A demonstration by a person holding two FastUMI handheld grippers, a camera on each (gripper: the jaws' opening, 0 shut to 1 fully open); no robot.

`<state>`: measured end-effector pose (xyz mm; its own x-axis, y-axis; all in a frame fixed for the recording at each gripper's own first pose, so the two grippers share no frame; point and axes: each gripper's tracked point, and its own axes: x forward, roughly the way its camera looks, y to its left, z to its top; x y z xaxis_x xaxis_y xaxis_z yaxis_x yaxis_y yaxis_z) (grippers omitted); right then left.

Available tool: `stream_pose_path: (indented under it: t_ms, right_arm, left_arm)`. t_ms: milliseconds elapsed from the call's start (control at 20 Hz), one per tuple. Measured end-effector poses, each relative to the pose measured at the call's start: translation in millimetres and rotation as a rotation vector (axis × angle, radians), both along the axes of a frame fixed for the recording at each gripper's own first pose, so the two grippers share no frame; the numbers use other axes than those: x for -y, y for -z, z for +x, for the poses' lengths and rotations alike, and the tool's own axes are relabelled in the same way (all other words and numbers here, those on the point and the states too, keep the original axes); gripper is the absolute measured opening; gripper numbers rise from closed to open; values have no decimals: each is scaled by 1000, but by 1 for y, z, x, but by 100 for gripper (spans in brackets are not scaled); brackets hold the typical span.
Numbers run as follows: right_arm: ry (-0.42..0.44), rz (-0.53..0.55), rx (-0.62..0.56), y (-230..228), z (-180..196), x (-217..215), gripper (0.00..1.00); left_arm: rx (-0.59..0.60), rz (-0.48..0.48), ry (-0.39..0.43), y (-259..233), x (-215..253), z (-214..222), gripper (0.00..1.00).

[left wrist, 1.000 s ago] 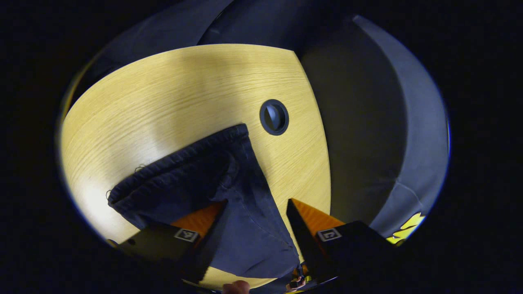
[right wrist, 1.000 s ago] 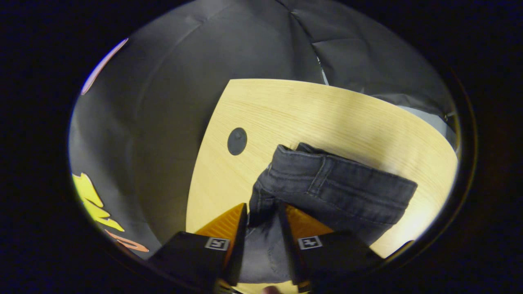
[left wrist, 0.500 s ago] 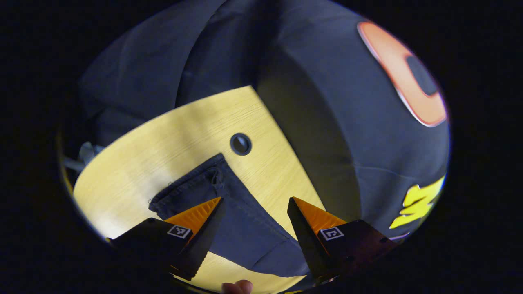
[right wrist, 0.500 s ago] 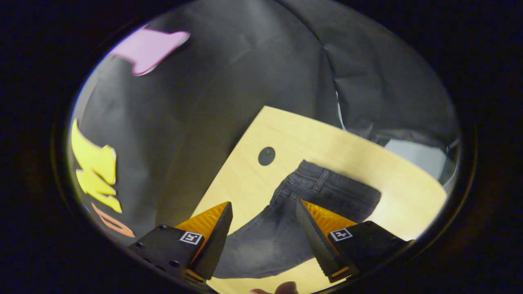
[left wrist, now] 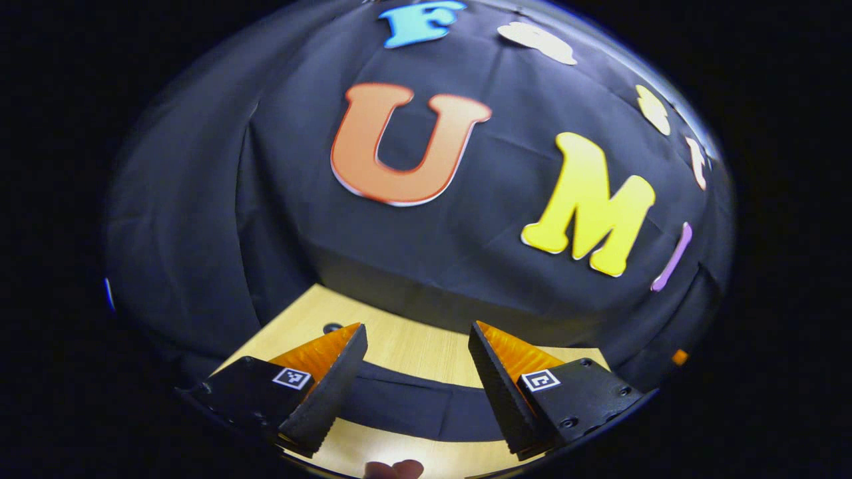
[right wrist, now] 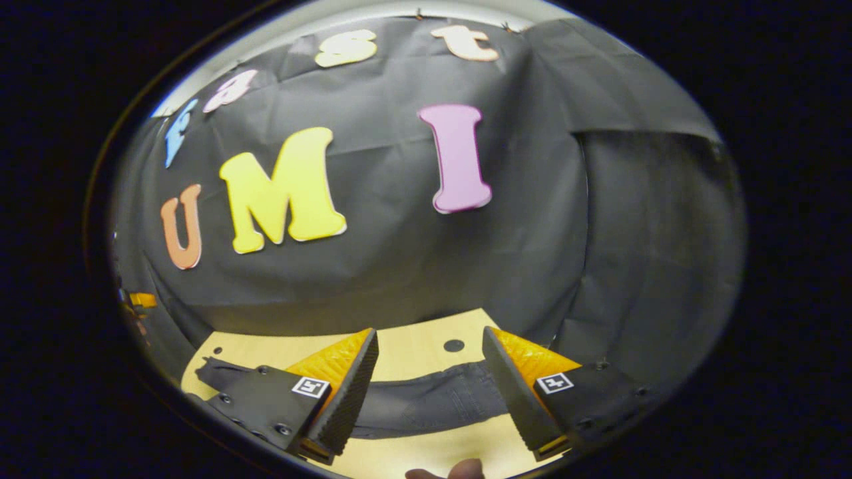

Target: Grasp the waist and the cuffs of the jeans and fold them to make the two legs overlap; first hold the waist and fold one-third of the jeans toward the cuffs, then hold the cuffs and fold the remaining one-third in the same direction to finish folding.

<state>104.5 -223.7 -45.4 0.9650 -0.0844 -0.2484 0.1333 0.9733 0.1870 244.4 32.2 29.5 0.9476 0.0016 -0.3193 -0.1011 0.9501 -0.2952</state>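
The dark jeans lie flat on the wooden table as a long dark band across the lower part of the left gripper view. My left gripper hangs open above them, holding nothing. In the right gripper view the jeans stretch from a far end at the left to behind the right-hand finger. My right gripper is also open and clear of the cloth. Both grippers are pulled back from the jeans and point toward the booth wall.
A round cable hole sits in the table beyond the jeans and also appears as a hole by my left gripper's finger. A person's fingertip shows at the bottom edge. The far table edge meets the black cloth wall.
The right gripper opened and let go of the jeans' waist. Both grippers rose, drew back and tilted up from the table toward the wall. The jeans now lie flat.
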Motion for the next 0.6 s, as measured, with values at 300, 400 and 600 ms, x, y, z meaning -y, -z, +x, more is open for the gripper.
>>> stream_pose_path:
  t_ms: [300, 400, 600]
  right_arm:
    - [33, -20, -13, 18, -73, -6, 100]
    - [47, -52, -36, 35, -86, -2, 100]
    - [67, -35, -106, 87, -80, 16, 98]
  left_arm:
    - [152, 136, 59, -28, 64, -68, 98]
    - [160, 152, 74, -34, 81, -83, 100]
    - [162, 160, 96, -41, 105, -93, 98]
